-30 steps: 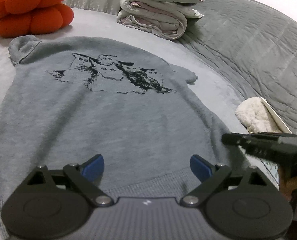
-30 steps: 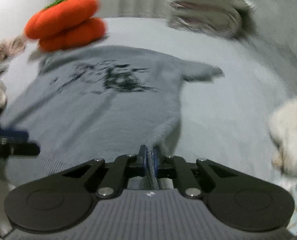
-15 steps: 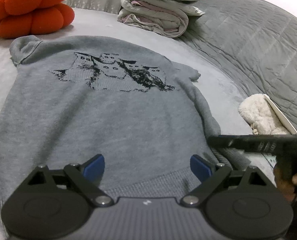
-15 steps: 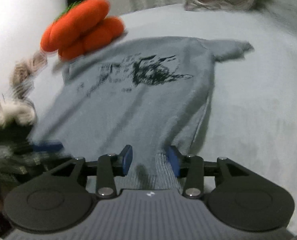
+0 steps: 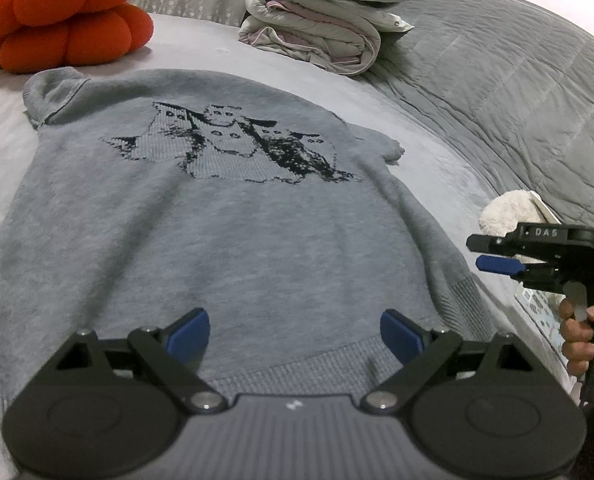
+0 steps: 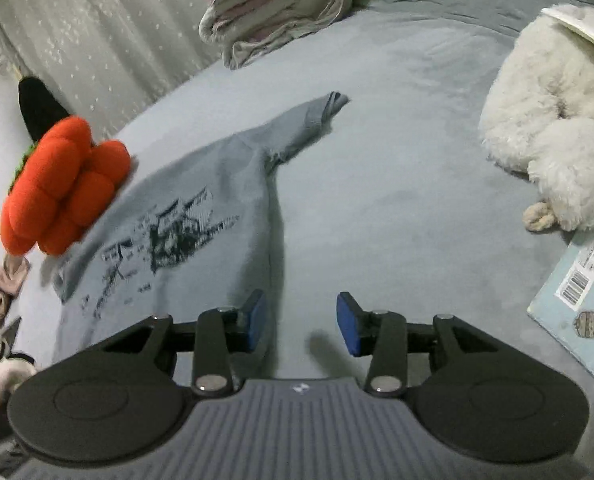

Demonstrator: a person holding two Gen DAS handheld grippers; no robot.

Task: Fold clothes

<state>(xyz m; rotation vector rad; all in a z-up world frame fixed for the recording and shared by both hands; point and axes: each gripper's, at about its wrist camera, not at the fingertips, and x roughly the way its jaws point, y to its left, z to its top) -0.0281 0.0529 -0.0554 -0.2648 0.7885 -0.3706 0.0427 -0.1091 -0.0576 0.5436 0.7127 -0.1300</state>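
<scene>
Grey bedding (image 5: 437, 152) carries the sweater (image 5: 217, 240) spread flat and unfolded, hem nearest. Left gripper (image 5: 293, 330) hovers over the hem, jaws wide, empty; right gripper (image 6: 299, 322), just opened partway, holds nothing beside the right edge — next move likely calls for pinching a side.

Left wrist view: low over the sweater (image 5: 217, 240) hem, facing up its length toward the orange cushion (image 5: 65, 16); right wrist view: off the sweater's (image 6: 185, 220) side edge, angled across bare bed (image 6: 397, 200); shared: sweater, cushion (image 6: 65, 188), folded blanket (image 5: 317, 36).
</scene>
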